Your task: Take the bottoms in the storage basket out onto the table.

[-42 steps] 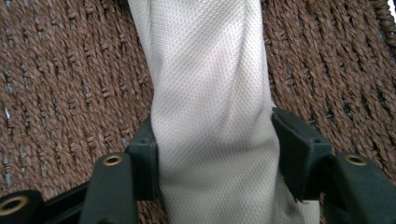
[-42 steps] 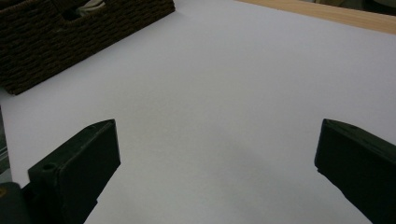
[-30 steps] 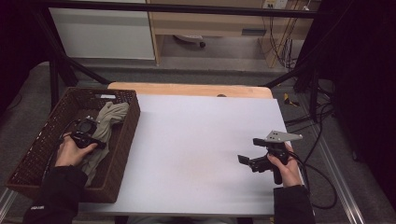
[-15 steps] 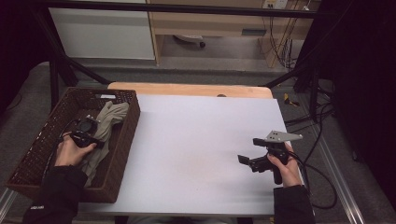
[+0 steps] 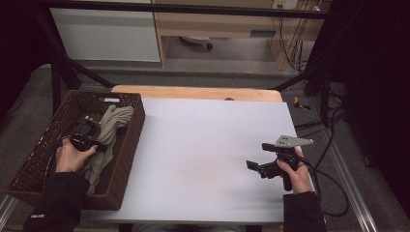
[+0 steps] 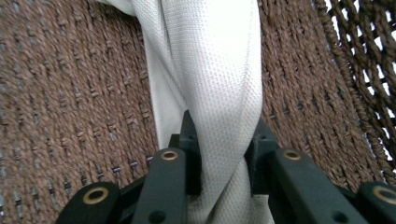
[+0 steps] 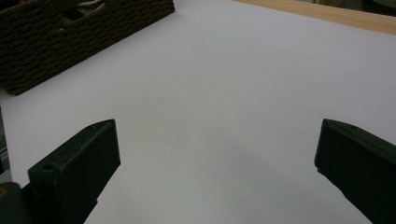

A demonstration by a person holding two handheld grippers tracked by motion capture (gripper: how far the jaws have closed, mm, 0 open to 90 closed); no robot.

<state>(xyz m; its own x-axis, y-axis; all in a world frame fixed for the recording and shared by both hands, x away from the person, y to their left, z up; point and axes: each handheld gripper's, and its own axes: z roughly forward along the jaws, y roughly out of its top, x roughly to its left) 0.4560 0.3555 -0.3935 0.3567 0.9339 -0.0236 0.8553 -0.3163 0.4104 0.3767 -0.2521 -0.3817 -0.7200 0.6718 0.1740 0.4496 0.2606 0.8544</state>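
Clamped on a gathered fold of the pale beige woven cloth [image 6: 210,84], the left gripper [image 6: 219,158] has just been closing its two black jaws, and in the left gripper view the fabric is pinched between them, rising as one twisted band toward twelve o'clock. Behind the band lies the brown weave of the basket floor.

From the high view, nearest the bottom edge come two dark sleeves, one at about seven o'clock and one at about five o'clock. The left hand [image 5: 72,157] carries the left gripper [image 5: 92,142] inside the one dark brown rectangular wicker basket [image 5: 38,150], which sits on the white table top [image 5: 203,145] at about nine o'clock. The single cloth [image 5: 109,135] lies in that basket (draped from its far right corner down along the right-hand wall), touching the gripper.

Over at about four o'clock, the right hand [image 5: 295,171] holds the right gripper [image 5: 254,166] above the bare table, well apart from the basket. Its grey three-cornered plate [image 5: 290,141] sits on top. In the right gripper view its two jaws stand wide apart with nothing between them, the right gripper [image 7: 217,158] facing across the white surface toward the basket corner [image 7: 70,42] at about eleven o'clock.

Farther off, one strip of light wooden board [image 5: 193,93] runs along the table's far edge at twelve o'clock.
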